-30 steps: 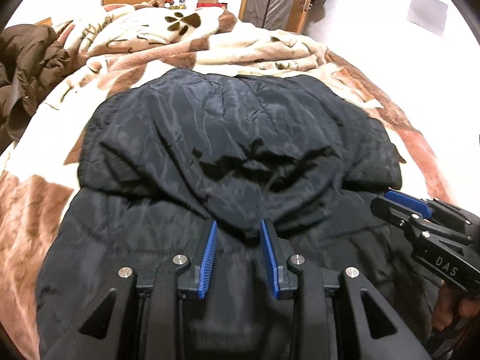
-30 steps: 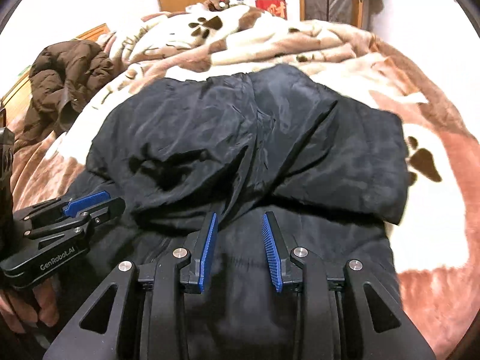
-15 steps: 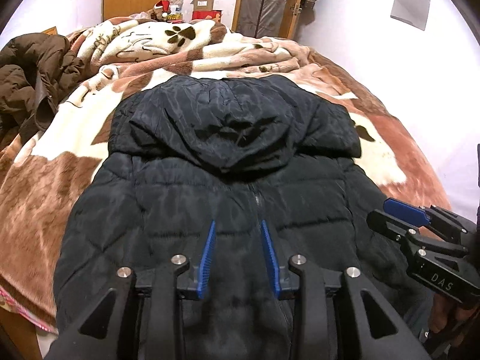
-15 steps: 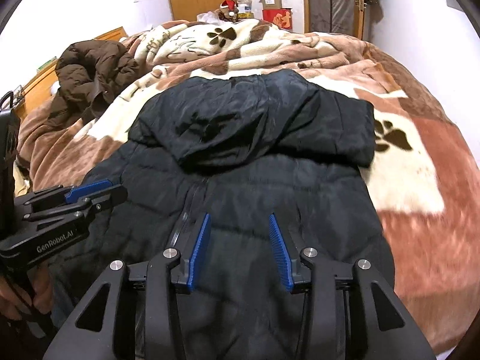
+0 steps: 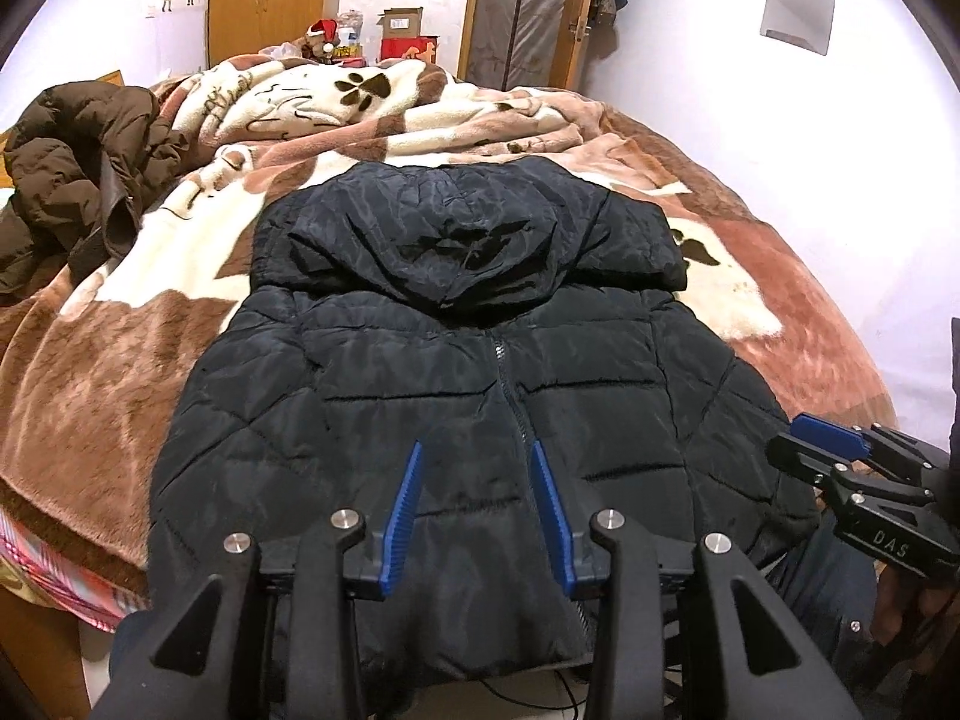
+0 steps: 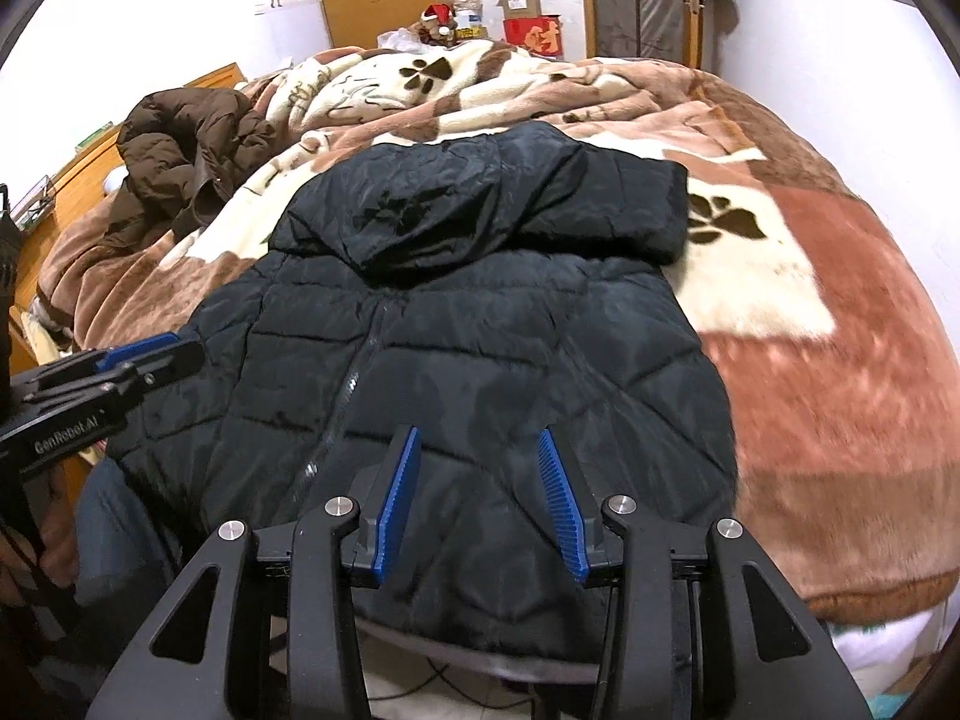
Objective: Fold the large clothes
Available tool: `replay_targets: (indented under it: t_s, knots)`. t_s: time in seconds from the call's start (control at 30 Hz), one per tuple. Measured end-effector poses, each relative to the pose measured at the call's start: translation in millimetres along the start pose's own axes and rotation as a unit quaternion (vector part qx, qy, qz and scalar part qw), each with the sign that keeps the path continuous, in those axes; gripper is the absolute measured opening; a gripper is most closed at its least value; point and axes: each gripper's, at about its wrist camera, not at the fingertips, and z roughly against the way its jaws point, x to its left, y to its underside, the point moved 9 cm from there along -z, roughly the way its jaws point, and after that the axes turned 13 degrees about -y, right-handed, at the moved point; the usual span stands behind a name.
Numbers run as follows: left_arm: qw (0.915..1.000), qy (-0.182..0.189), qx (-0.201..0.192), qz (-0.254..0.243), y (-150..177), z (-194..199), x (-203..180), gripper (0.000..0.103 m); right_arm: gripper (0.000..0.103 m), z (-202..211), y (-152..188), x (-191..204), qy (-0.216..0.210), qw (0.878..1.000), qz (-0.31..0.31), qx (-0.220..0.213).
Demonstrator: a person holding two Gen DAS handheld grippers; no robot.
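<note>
A black quilted puffer jacket (image 5: 480, 372) (image 6: 480, 330) lies front-up on the bed, its zipper closed and its hem hanging over the near bed edge. The hood (image 5: 474, 240) (image 6: 456, 210) is folded down flat over the chest. My left gripper (image 5: 475, 447) hovers above the lower front by the zipper, open with nothing between its blue pads. My right gripper (image 6: 477, 432) hovers over the jacket's lower right panel, also open and empty. Each gripper shows in the other's view: the right gripper (image 5: 828, 438) at the right, the left gripper (image 6: 150, 354) at the left.
A brown-and-cream paw-print blanket (image 5: 90, 360) (image 6: 840, 360) covers the bed. A crumpled brown jacket (image 5: 78, 168) (image 6: 186, 144) lies at the far left. Boxes (image 6: 531, 24) and a wardrobe stand behind the bed; a white wall runs along the right. Cables lie on the floor below the hem.
Both grippers have drawn back from the hood's lower edge toward the jacket's hem and risen a little. Their jaws have spread slightly. The hood stays folded on the chest.
</note>
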Motion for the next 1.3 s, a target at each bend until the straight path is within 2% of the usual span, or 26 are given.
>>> replay_targets:
  t_s: [0.2, 0.5, 0.8, 0.87, 0.9, 1.0, 1.13, 1.3]
  knots:
    - [0.9999, -0.01, 0.008, 0.006, 10, 2, 11, 0.039, 0.049, 10, 13, -9, 0.004, 1.0, -0.016, -0.003]
    - [0.9993, -0.032, 0.017, 0.009, 19, -3, 23, 0.039, 0.049, 9, 17, -16, 0.004, 1.0, -0.025, -0.001]
    - [0.9981, -0.05, 0.031, 0.018, 26, -21, 42, 0.039, 0.049, 1, 21, -43, 0.013, 0.999, -0.047, 0.008]
    - [0.9977, -0.056, 0.032, 0.022, 26, -25, 50, 0.04, 0.05, 0, 21, -51, 0.018, 0.998, -0.056, 0.009]
    - [0.9973, -0.061, 0.033, 0.025, 25, -28, 55, 0.044, 0.051, -1, 21, -56, 0.021, 0.998, -0.061, 0.009]
    - [0.9963, -0.073, 0.031, 0.034, 23, -35, 72, 0.049, 0.06, -3, 22, -69, 0.029, 0.997, -0.078, 0.01]
    - [0.9938, -0.093, 0.032, 0.051, 21, -44, 99, 0.056, 0.06, -4, 26, -90, 0.045, 0.994, -0.097, 0.011]
    - [0.9897, -0.114, 0.047, 0.073, 22, -62, 136, 0.057, 0.06, -3, 29, -117, 0.062, 0.99, -0.125, 0.01]
